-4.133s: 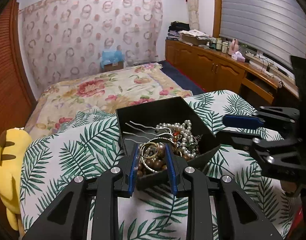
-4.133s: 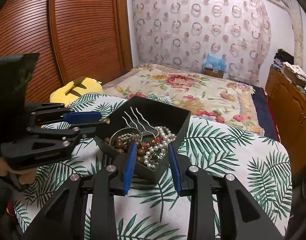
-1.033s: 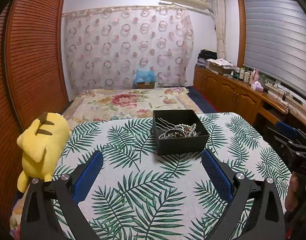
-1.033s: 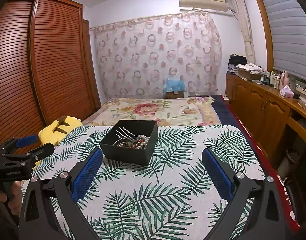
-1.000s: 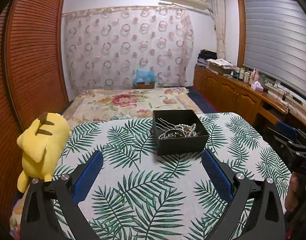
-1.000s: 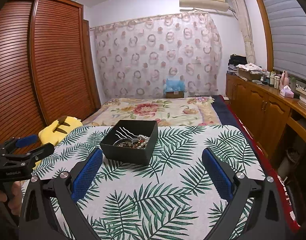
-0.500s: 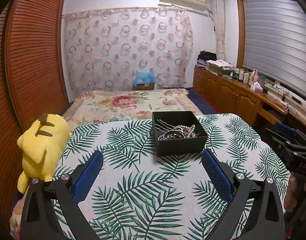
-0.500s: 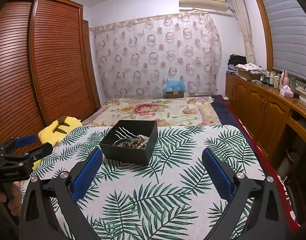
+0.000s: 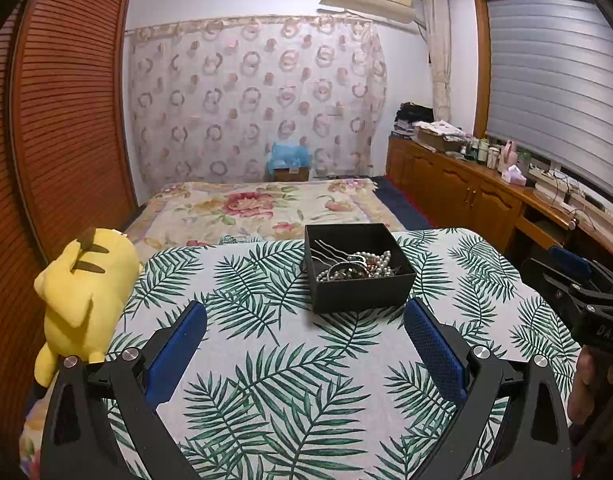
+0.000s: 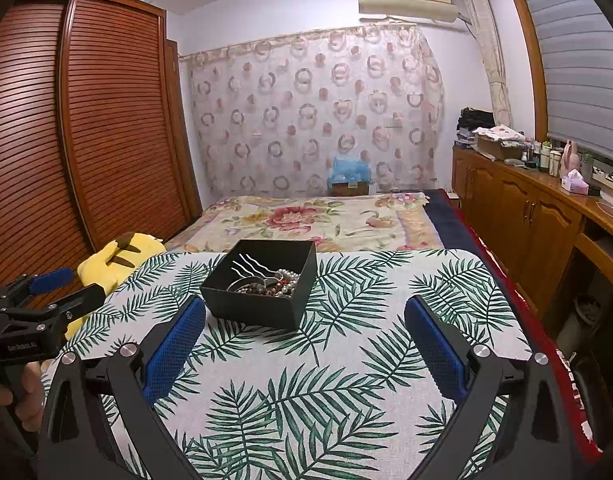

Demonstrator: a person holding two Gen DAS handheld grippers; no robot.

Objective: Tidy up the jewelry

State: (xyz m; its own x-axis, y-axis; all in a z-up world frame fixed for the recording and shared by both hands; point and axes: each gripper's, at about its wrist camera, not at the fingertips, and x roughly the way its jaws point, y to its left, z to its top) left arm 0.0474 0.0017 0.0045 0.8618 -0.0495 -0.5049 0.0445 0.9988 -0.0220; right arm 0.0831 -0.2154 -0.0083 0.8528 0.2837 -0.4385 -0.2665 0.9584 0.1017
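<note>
A black open box [image 9: 362, 294] stands on the palm-leaf tablecloth [image 9: 290, 380]; it also shows in the right wrist view [image 10: 262, 310]. It holds a heap of jewelry [image 9: 356, 266]: pearl strings, brown beads, a bangle and wavy silver hairpins [image 10: 248, 266]. My left gripper [image 9: 304, 350] is open and empty, drawn back from the box. My right gripper [image 10: 304, 350] is open and empty too, back from the box and to its right. Each gripper shows at the edge of the other's view, the right one [image 9: 578, 280] and the left one [image 10: 42, 292].
A yellow plush toy [image 9: 82, 292] lies at the table's left edge. A bed with a floral cover [image 9: 258, 208] lies beyond the table. Wooden cabinets [image 10: 538, 216] run along the right wall, a slatted wardrobe [image 10: 86, 140] along the left.
Four seconds ago both grippers were narrowly open, close over the box. They have pulled back and opened wide. Over the last second there is almost no movement.
</note>
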